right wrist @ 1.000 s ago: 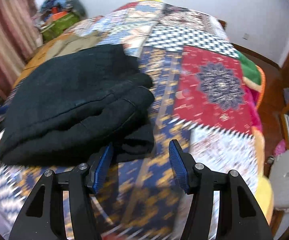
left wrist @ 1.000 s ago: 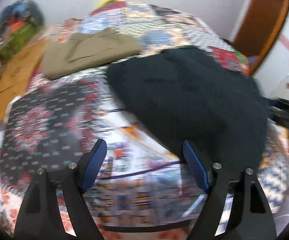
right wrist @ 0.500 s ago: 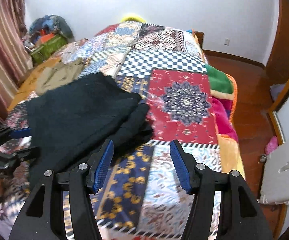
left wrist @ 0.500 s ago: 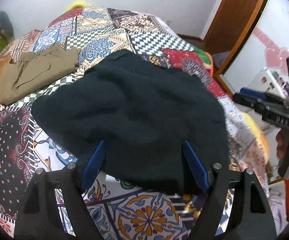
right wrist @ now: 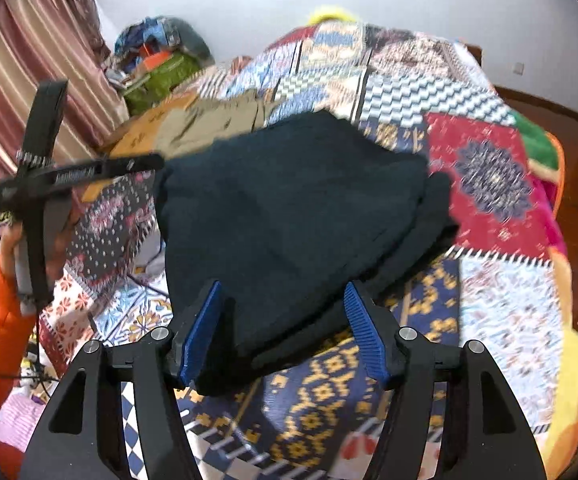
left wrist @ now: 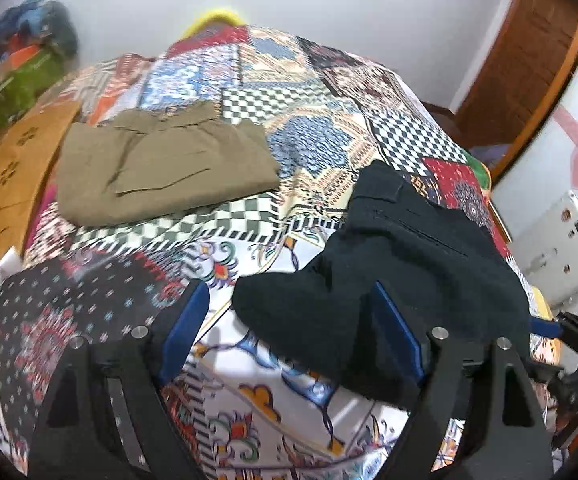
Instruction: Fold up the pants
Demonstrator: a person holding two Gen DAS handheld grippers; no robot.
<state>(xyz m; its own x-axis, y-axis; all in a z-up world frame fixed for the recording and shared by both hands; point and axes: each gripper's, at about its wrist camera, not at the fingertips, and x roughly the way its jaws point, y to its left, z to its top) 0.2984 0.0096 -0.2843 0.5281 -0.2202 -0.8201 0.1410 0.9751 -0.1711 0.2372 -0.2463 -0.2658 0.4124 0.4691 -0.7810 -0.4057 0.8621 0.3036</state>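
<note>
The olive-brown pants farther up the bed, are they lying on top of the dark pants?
No. In the left wrist view the olive-brown pants lie folded on the quilt, with patterned quilt showing between them and the dark pants.

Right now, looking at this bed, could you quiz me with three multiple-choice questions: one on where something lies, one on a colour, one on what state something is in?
1. Where do the olive pants lie relative to the dark pants?
A. Underneath them
B. Apart from them, farther up the patchwork quilt
C. On the floor

2. What colour are the pads on the fingers?
A. Blue
B. Yellow
C. White

3. What state is the right gripper in?
A. Clamped on the olive pants
B. Open, its fingers either side of the dark pants' near edge
C. Shut on nothing

Answers:
1. B: patterned quilt shows between the two garments in the left view.
2. A: both views show blue pads.
3. B: the pads stand apart, and no cloth looks pinched between them.
</note>
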